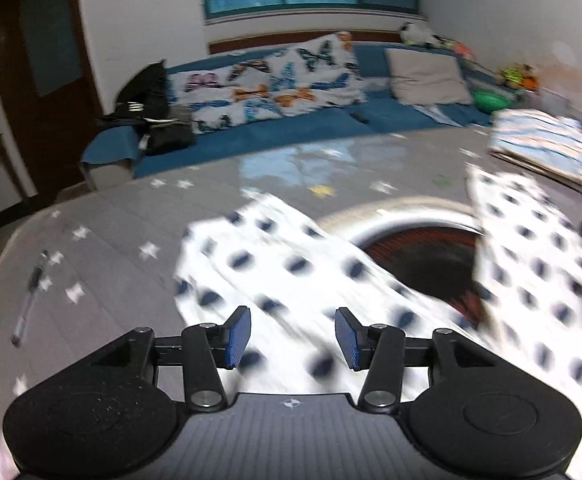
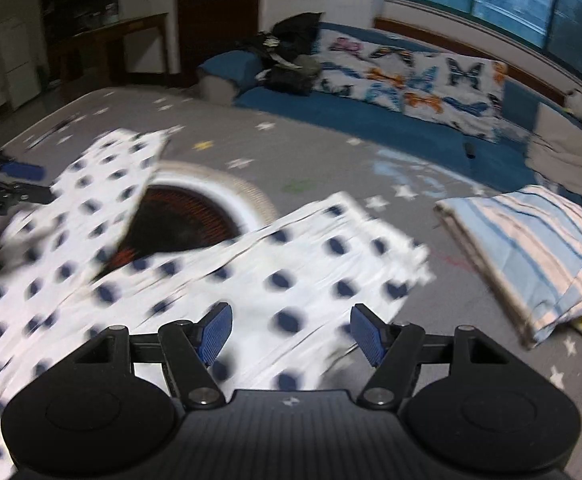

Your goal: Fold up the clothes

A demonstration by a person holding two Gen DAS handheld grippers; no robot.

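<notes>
From the left wrist camera, the left gripper (image 1: 293,338) hangs with its blue pads apart and nothing pinched, over a white garment with dark blue dots (image 1: 291,268) lying blurred on the grey star-patterned mat (image 1: 103,232); a pen (image 1: 31,296) lies to the left, a folded striped cloth (image 1: 539,148) at far right. From the right wrist camera, the right gripper (image 2: 291,334) is likewise spread wide and empty above the same garment (image 2: 291,276), which drapes around a round dark print (image 2: 187,224), with the striped cloth (image 2: 531,252) beside it.
</notes>
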